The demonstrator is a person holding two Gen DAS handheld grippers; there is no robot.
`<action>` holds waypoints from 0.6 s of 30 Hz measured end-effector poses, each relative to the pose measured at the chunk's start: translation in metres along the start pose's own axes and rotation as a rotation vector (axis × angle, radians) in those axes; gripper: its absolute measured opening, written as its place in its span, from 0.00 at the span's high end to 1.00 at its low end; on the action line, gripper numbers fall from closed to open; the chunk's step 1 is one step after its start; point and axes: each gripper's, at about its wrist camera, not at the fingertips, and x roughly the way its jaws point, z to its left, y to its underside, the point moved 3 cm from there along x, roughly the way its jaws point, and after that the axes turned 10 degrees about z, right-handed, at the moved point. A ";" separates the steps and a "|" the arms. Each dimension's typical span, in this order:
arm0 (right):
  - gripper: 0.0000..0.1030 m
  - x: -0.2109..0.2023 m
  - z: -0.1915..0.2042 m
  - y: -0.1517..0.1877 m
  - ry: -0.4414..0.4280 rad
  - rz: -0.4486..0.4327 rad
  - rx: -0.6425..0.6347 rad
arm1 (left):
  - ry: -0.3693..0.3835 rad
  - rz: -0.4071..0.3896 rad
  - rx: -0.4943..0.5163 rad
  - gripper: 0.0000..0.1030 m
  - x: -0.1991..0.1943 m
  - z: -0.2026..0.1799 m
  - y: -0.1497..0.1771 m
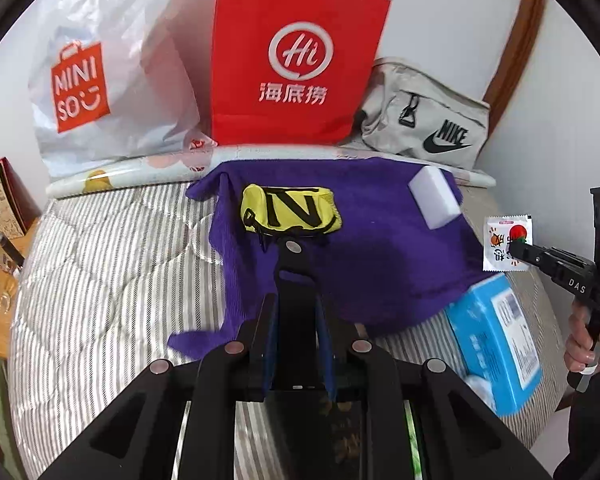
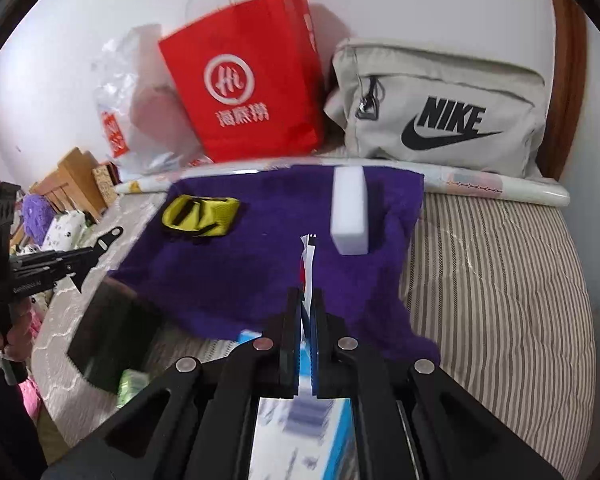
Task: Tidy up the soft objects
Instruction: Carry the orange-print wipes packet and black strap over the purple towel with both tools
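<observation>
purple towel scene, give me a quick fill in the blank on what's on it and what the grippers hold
1. The white sponge block lies on the ____ towel.
2. The right gripper is shut on a small ____.
3. The yellow pouch on the towel bears a large black letter ____.
4. The grey bag by the wall carries the brand name ____.

Missing words: purple; sachet; N; Nike

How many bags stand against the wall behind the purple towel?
3: the white Miniso plastic bag on the left, the red paper bag in the middle, the grey Nike bag on the right. Others may be hidden.
</observation>
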 end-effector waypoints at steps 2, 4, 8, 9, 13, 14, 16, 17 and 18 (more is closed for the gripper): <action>0.96 0.010 -0.006 -0.004 0.000 0.018 0.007 | -0.007 0.015 -0.006 0.82 0.010 0.002 -0.007; 0.96 0.021 -0.012 -0.009 -0.002 0.043 0.018 | -0.005 0.023 -0.011 0.82 0.019 0.004 -0.014; 0.96 0.040 -0.018 -0.013 -0.004 0.083 0.018 | -0.008 0.057 -0.036 0.82 0.034 0.008 -0.026; 0.96 0.044 -0.019 -0.015 -0.009 0.090 0.018 | -0.005 0.061 -0.041 0.82 0.037 0.009 -0.028; 0.96 0.060 -0.018 -0.019 -0.030 0.137 0.009 | 0.014 0.094 -0.044 0.82 0.052 0.007 -0.037; 0.96 0.063 -0.018 -0.019 -0.040 0.152 0.007 | 0.008 0.103 -0.045 0.82 0.055 0.006 -0.038; 0.95 0.069 -0.018 -0.020 -0.045 0.167 0.007 | 0.002 0.131 -0.050 0.82 0.061 0.007 -0.037; 0.95 0.071 -0.020 -0.021 -0.041 0.174 0.007 | 0.000 0.144 -0.055 0.82 0.064 0.007 -0.036; 0.95 0.072 -0.020 -0.022 -0.041 0.179 0.006 | -0.001 0.155 -0.059 0.82 0.067 0.008 -0.035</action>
